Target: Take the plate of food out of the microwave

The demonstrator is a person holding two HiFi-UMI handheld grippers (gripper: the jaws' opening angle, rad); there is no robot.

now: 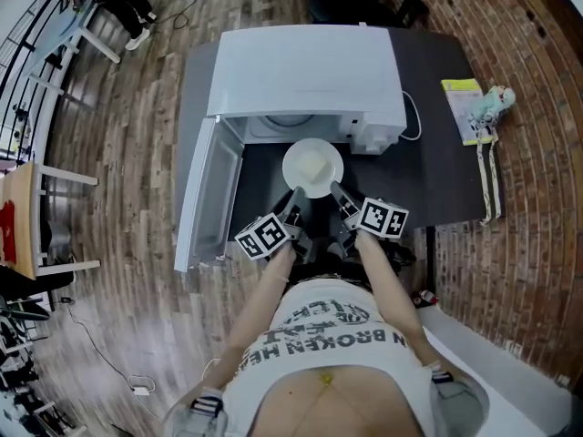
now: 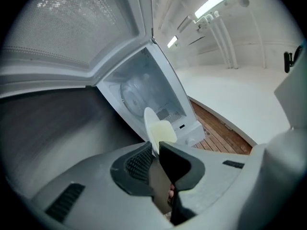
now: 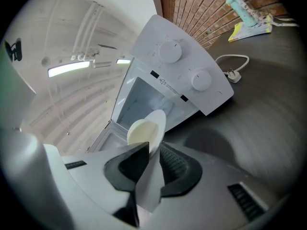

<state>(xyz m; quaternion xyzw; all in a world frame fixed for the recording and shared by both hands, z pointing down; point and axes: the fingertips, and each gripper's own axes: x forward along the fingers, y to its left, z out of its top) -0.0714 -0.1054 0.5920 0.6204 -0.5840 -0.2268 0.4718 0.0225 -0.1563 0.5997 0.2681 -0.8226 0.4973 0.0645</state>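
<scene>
Wood planks (image 1: pixel 137 107) to the microwave's left, red brick (image 1: pixel 537 107) to its right, and between them a dark grey tabletop (image 1: pixel 437 153).

At the middle of that top, the white microwave (image 1: pixel 310 71). Off its left side, the door (image 1: pixel 205 198), swung fully open and flanking the left gripper's approach.

Just in front of the microwave's opening, outside the cavity, the white plate (image 1: pixel 312 153) with pale yellow food (image 1: pixel 314 167) on it. Held from the near side by both tools. Left gripper (image 1: pixel 294 196) clamped on the rim's near left, right gripper (image 1: pixel 336 190) clamped on its near right. Ribbed pads pressed against both faces of the rim in each case.

Well apart to the microwave's right, a yellow booklet (image 1: pixel 463 107) with a pale toy figure (image 1: pixel 496 100) just beside it. Nearer, curling off the microwave's right flank, a white cable (image 1: pixel 416 121).

Visible only in the left gripper view: the round turntable (image 2: pixel 136 91) deep inside the microwave, and strip lights (image 2: pixel 213 1) overhead.

Visible only in the right gripper view: two round knobs (image 3: pixel 170 51) on the microwave's front panel, and the cable's plug (image 3: pixel 233 74) lying on the top just right of that panel.
</scene>
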